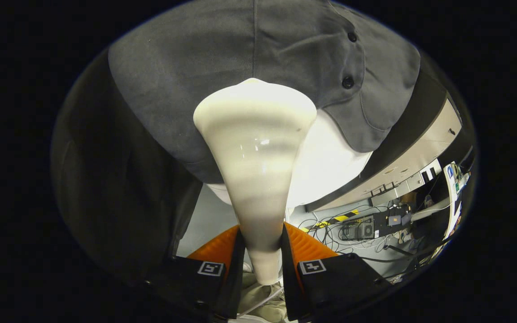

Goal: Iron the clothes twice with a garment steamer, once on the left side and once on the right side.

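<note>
A cream-white garment steamer (256,148) rises from between my fingers, narrow at the handle and flaring to a wide head. My gripper (261,251) is shut on the steamer's handle, a finger pressing each side. The head presses against a grey shirt (222,58) hanging just beyond it, left of the button placket. Two dark buttons (348,82) run down the shirt's front on the right. A white garment (330,166) shows below the shirt's hem, partly behind the steamer.
Dark cloth (115,193) hangs at the left beside the shirt. On the floor to the right lie tangled cables (343,224), black-and-yellow tape and a black equipment box (361,229), with a pale cabinet (420,157) and a desk beyond.
</note>
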`<control>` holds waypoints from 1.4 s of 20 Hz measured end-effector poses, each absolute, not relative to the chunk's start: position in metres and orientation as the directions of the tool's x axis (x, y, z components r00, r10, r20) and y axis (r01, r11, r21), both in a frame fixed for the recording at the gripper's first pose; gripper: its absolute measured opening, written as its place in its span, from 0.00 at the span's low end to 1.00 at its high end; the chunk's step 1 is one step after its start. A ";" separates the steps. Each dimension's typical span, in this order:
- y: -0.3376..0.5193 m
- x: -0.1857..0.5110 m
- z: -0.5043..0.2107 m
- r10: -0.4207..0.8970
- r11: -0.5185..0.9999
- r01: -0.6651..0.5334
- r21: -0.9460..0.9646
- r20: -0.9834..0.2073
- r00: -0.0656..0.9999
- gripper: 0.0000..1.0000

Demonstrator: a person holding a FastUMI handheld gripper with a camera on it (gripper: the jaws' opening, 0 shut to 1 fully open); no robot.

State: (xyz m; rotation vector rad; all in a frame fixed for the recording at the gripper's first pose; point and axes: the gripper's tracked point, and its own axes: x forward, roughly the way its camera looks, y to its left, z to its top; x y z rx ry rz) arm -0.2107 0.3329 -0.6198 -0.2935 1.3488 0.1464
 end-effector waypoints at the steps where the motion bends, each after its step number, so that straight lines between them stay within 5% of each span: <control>1: 0.331 -0.213 -0.621 -0.060 0.955 -0.272 -0.118 -0.975 0.212 0.47; 17: 0.256 -0.185 -0.511 0.074 0.950 -0.312 -0.008 -0.965 0.251 0.47; 28: 0.193 -0.111 -0.353 0.136 0.948 -0.317 -0.029 -0.864 0.485 0.47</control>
